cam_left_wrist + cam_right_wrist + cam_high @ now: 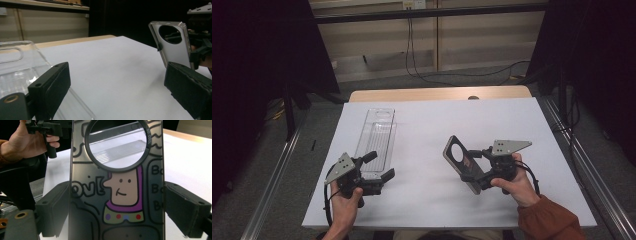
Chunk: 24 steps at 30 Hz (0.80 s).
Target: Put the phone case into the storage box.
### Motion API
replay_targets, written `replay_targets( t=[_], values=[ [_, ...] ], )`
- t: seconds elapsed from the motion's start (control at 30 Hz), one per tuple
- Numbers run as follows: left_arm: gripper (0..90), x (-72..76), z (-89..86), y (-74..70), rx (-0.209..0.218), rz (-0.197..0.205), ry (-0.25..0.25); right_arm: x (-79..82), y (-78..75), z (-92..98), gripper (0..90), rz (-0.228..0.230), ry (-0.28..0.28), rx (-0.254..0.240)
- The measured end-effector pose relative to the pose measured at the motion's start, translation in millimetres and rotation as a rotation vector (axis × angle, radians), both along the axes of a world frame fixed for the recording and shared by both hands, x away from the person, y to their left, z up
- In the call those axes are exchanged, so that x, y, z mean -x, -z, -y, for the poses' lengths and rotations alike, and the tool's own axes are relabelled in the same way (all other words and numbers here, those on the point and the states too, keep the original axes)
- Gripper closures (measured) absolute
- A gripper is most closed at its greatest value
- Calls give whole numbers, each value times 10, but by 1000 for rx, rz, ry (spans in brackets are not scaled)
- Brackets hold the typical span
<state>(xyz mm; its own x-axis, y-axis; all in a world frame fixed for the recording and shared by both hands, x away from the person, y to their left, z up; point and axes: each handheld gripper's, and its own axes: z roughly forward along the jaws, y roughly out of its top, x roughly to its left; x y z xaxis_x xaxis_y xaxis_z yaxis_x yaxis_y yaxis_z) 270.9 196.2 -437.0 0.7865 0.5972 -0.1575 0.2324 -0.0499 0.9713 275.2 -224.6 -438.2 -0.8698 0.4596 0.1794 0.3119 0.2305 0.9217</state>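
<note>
A grey phone case point(460, 161) with a round camera hole is held tilted above the white table top point(427, 125), and my right gripper point(474, 171) is shut on its two long edges. In the right gripper view the phone case point(117, 195) shows a cartoon figure, with a jaw pressed against each side. My left gripper point(379, 166) is open at the near end of a clear plastic tray point(377, 136). Nothing lies between its jaws in the left gripper view point(117, 87), where the clear tray point(17, 67) is at the left and the phone case point(172, 47) at the right.
The white sheet covers a wooden table point(437, 93) whose far edge shows. Cables point(452, 74) lie on the floor beyond it, and metal rails point(592, 170) run along both sides. Dark curtains point(257, 50) stand at left and right.
</note>
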Motion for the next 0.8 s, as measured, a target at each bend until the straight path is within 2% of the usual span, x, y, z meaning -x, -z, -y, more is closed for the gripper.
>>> replay_targets(
  t=[0.03,0.07,0.1,0.13,0.17,0.2,0.33,0.4,0.47,0.53,0.57,0.6,0.67,0.73,0.77,0.8],
  values=[
    [56,-5,16,-2,-17,10,12,1,-1,-7,121,1,-2,-5],
    [54,1,51,-4,-12,4,12,2,-3,-15,121,5,-1,-4],
    [54,-11,68,-11,-32,12,37,2,-4,-23,121,9,-3,-6],
    [47,-8,117,-14,-13,3,47,0,-5,-29,121,11,-9,-11],
    [43,-2,154,-22,-13,0,69,0,-9,-34,121,13,-12,-11],
    [39,-4,182,-30,-24,8,84,0,-13,-41,121,16,-16,-12],
    [18,-1,338,-52,-22,41,115,4,-26,-63,121,24,-38,-22],
    [7,-20,409,-52,-18,40,155,4,-23,-72,121,31,-44,-21],
    [8,-40,491,-48,-13,40,174,2,-17,-79,121,34,-53,-17],
    [10,-66,559,-46,3,32,203,4,-16,-80,121,38,-59,-17],
    [14,-75,597,-46,11,39,208,3,-14,-80,121,39,-63,-17],
    [11,-93,624,-51,12,45,234,1,-13,-80,121,40,-62,-15],
    [11,-105,700,-59,23,58,244,-1,-11,-81,121,38,-68,-16],
    [11,-117,771,-64,44,72,284,-2,-14,-83,121,38,-78,-16],
    [11,-113,807,-63,47,74,285,-1,-16,-83,121,40,-80,-16],
    [11,-115,827,-71,26,72,295,1,-17,-82,121,40,-83,-17]
  ],
)
